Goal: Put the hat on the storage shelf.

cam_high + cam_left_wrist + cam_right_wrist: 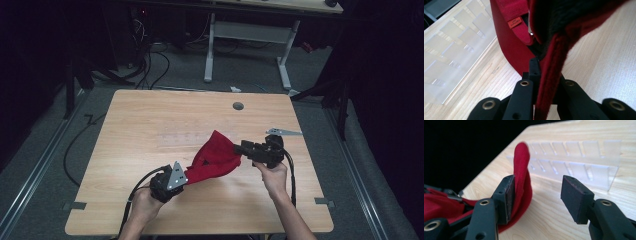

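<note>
A red cloth with a dark inside and a small sewn label lies bunched on the wooden table, near its middle. My left gripper comes in from the lower left and is shut on the cloth's thick hem, which runs up between its jaws. At the cloth's right side, my right gripper stands open. A fold of red cloth leans against its left pad. The right pad is bare and well apart from the fabric.
A clear plastic rack with several slots lies flat on the table beyond the cloth, also at the left in the left gripper view. A grey cable hole sits near the far edge. Another desk and floor cables stand beyond.
</note>
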### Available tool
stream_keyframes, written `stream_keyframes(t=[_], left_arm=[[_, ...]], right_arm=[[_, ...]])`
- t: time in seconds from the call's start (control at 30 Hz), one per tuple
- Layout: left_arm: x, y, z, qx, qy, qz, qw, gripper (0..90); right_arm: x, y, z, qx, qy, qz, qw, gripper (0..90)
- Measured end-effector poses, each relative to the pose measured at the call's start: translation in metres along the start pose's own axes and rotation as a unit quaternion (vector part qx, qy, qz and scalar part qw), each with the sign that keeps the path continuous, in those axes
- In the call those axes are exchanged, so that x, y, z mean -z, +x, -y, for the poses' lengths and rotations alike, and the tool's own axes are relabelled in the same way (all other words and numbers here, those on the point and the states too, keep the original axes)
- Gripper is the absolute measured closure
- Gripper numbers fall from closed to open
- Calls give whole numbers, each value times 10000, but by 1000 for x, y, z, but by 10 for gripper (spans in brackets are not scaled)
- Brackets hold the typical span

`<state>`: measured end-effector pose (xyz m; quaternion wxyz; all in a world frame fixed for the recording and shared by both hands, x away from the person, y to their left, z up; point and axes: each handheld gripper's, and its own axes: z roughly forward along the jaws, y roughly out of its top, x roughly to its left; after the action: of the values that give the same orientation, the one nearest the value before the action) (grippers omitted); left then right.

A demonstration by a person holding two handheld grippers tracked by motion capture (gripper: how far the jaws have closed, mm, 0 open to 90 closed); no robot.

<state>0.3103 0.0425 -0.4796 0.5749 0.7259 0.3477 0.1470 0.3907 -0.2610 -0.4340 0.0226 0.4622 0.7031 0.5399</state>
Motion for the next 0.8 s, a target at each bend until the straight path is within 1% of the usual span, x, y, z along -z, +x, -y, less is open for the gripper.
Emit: stream_keyframes(t=[0.07, 0.13, 0.17, 0.2, 0.23, 0.27, 0.3, 0.33, 0.37, 0.4, 0.43, 0.47, 0.5, 0.53, 0.57, 0.6, 0.63, 0.67, 0.7, 0.73, 0.77, 0.8], left_arm=[[2, 2, 0, 40, -25, -49, 10000, 855], [4, 5, -2, 133, -93, -105, 9998, 856], [4, 5, -2, 133, -93, -105, 9998, 856], [7, 8, -6, 244, -185, -139, 9994, 856], [8, 10, -8, 294, -247, -144, 9992, 856], [8, 10, -8, 294, -247, -144, 9992, 855], [11, 12, -12, 380, -334, -117, 9986, 855], [11, 12, -12, 380, -334, -117, 9986, 855], [13, 14, -16, 494, -400, -125, 9979, 855], [13, 14, -16, 494, -400, -125, 9979, 855], [13, 16, -17, 576, -451, -143, 9972, 855], [13, 18, -19, 671, -490, -163, 9964, 854], [15, 22, -21, 840, -555, -182, 9948, 854], [16, 24, -22, 910, -572, -181, 9940, 854], [17, 26, -23, 943, -594, -182, 9936, 854], [18, 27, -23, 1024, -643, -187, 9925, 854], [18, 27, -23, 1024, -643, -187, 9925, 853], [19, 29, -24, 1045, -648, -200, 9922, 853], [19, 31, -24, 1097, -678, -218, 9914, 853], [21, 35, -25, 1178, -723, -259, 9901, 853], [21, 35, -25, 1178, -723, -259, 9901, 854], [22, 36, -26, 1262, -756, -267, 9888, 854]], right_arm=[[7, -4, -2, -102, -144, -34, 9998, 453], [11, -7, -1, -101, -182, 57, 9998, 451], [12, -9, -1, -82, -162, 98, 9998, 449], [13, -11, 0, -58, -124, 154, 9998, 445], [13, -12, 2, -29, -93, 217, 9997, 442], [13, -12, 2, -29, -93, 217, 9997, 442], [13, -15, 7, 21, -75, 303, 9995, 435], [13, -17, 10, 37, -40, 368, 9993, 432], [11, -18, 14, 79, 14, 438, 9990, 426], [11, -18, 14, 79, 14, 438, 9990, 426], [9, -20, 17, 93, 103, 509, 9986, 419], [7, -22, 22, 120, 125, 560, 9983, 417], [2, -25, 30, 136, 242, 719, 9970, 409], [0, -27, 34, 155, 300, 787, 9963, 407], [-2, -29, 37, 203, 349, 860, 9955, 405], [-5, -30, 41, 228, 425, 971, 9941, 404], [-5, -30, 41, 228, 425, 971, 9941, 404], [-9, -34, 48, 308, 546, 1185, 9910, 402], [-9, -34, 48, 308, 546, 1185, 9910, 402], [-13, -38, 54, 367, 645, 1367, 9878, 400], [-13, -38, 54, 367, 645, 1367, 9878, 400], [-15, -41, 56, 375, 693, 1455, 9862, 399]])
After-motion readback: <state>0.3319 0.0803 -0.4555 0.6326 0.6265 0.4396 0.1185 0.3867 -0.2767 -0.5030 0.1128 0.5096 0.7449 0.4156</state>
